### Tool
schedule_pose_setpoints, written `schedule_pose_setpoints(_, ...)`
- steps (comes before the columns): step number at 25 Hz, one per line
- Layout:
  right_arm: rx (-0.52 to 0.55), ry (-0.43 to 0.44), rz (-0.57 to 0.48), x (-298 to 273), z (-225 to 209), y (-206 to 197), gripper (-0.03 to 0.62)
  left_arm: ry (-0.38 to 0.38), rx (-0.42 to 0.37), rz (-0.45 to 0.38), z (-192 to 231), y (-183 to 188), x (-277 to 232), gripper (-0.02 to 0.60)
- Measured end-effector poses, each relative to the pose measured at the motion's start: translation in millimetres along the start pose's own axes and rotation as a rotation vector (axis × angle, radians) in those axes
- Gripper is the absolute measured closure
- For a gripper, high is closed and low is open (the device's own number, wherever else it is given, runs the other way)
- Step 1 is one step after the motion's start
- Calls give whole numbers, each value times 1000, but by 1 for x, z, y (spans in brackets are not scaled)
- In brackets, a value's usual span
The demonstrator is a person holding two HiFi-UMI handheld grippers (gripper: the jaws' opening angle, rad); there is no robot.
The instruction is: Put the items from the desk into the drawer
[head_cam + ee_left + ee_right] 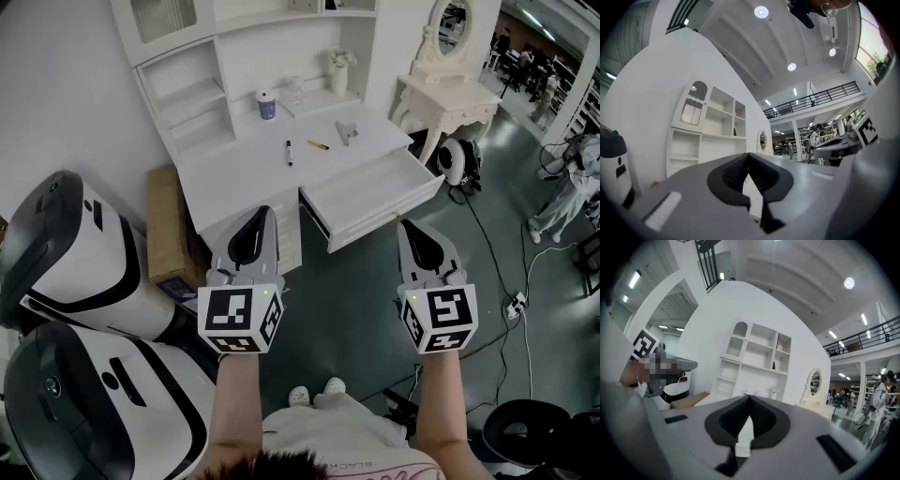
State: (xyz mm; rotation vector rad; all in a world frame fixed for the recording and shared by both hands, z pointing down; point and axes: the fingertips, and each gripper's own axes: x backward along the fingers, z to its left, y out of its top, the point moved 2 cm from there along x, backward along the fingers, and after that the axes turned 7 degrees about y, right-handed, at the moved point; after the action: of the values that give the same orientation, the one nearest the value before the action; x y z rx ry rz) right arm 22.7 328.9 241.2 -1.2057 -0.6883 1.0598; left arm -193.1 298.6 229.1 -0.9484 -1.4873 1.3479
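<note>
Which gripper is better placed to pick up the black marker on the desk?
Probably left. The left gripper points closer to the black marker, while the right gripper faces the open drawer. Both are shut and empty.

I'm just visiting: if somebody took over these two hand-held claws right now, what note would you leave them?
Left gripper: shut, empty, held short of the desk.
Right gripper: shut, empty, alongside it.
On the desk: black marker, yellow pen, small grey item, patterned cup.
Drawer: pulled open, looks empty.
Done: nothing stowed yet.
Left: move every item into the drawer.
</note>
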Motion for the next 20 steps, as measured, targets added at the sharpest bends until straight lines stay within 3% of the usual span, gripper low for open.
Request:
schedule_pose_setpoints(11, 6, 33, -34, 4, -38, -6, 586, 12, -2, -28, -38, 7, -18, 572)
schedule_pose_setpoints(20, -17, 8, -14, -19, -67, -24, 586, 22, -28, -15, -39, -8, -47, 572)
